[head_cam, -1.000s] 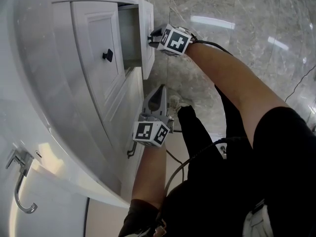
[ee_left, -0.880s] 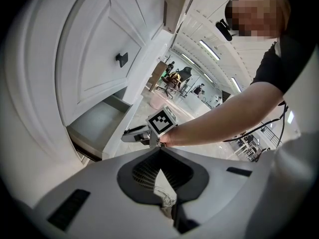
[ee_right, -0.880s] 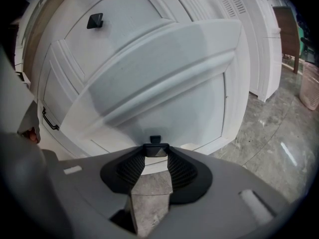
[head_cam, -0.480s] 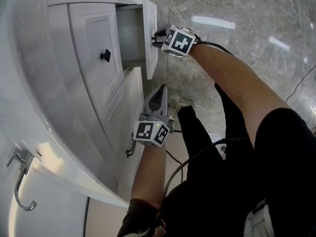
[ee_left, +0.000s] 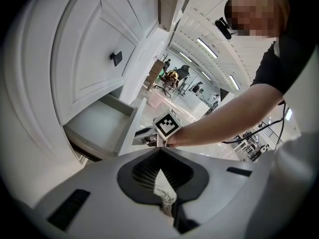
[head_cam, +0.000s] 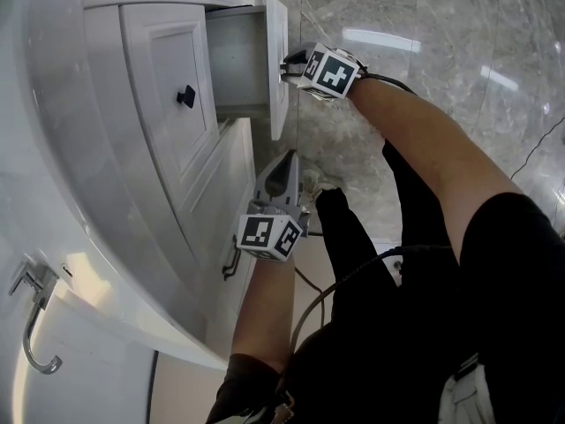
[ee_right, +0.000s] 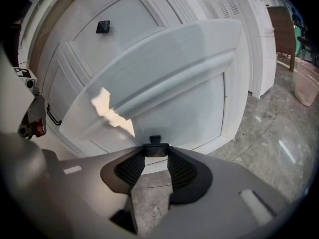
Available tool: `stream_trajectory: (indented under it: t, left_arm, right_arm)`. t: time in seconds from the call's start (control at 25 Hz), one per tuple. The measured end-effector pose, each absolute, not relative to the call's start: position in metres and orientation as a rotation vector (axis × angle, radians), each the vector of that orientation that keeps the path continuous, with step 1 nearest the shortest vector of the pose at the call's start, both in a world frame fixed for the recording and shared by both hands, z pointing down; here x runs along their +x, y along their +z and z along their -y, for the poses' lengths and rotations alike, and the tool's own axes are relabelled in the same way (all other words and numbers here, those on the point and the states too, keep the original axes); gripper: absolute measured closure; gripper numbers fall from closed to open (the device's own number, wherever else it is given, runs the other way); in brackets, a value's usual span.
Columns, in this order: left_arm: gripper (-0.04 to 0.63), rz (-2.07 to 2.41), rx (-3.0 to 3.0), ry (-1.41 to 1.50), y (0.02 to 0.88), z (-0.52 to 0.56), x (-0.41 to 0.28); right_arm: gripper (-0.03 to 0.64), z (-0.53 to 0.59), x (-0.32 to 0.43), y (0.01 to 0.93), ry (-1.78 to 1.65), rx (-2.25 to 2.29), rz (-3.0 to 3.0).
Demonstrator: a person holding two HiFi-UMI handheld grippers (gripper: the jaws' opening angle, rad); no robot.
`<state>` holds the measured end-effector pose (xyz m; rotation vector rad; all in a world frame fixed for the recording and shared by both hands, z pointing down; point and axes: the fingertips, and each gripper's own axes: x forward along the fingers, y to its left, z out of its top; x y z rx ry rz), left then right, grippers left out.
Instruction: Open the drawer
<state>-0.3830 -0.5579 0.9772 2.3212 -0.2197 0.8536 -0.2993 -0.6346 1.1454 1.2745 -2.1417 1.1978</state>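
Note:
The white drawer [head_cam: 277,56] at the top of the cabinet stands pulled out, its inside [ee_left: 99,126] showing bare. My right gripper [head_cam: 288,63] is shut on the small black knob [ee_right: 155,149] at the middle of the drawer front [ee_right: 169,78]. The knob sits squeezed between the two fingertips. My left gripper [head_cam: 288,161] hangs lower, beside the cabinet's lower door, with its jaws together and nothing between them [ee_left: 160,151]. It touches nothing.
A second drawer front with a black knob [head_cam: 185,95] sits left of the open one. A dark handle [head_cam: 231,263] is on the lower door. A tap [head_cam: 35,325] stands on the white counter [head_cam: 53,148]. The person's legs and a cable [head_cam: 353,272] are over the marble floor.
The drawer has slid further out of the cabinet, and my right gripper has moved rightward with its knob. The left gripper has stayed where it was.

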Motion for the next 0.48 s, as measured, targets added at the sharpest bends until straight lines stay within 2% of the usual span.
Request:
stream_trajectory:
  t: [0.48]
  left_arm:
    - [0.595, 0.216, 2.329, 0.853, 0.976, 0.554, -0.384]
  right_arm:
    - [0.479, 0.62, -0.292, 1.147, 1.186, 1.296, 2.136]
